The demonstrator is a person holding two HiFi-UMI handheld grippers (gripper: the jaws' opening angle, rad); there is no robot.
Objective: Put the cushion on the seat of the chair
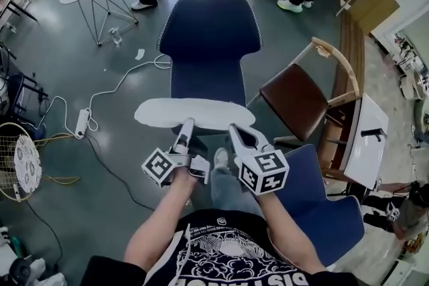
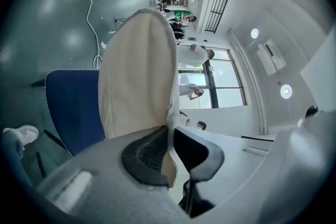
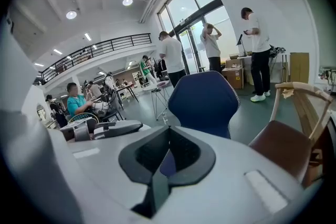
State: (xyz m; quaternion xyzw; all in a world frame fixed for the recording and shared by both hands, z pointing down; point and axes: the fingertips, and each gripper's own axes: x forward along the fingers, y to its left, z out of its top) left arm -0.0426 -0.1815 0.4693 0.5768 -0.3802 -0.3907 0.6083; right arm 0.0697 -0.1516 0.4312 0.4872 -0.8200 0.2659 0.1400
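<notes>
Left hand-held gripper [image 1: 186, 125] pinching near edge of cushion [image 1: 194, 112], which hangs flat over front of chair [image 1: 208, 37] seat; right hand-held gripper [image 1: 235, 131] pressed together, empty. Centre over seat, lower level, then release

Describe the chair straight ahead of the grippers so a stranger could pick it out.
On the grey floor, just beyond the held pale cushion, stands a navy upholstered chair, seat towards the person. Its right neighbour has a brown seat and wooden frame; the other blue chair is beside the person's right arm.
</notes>
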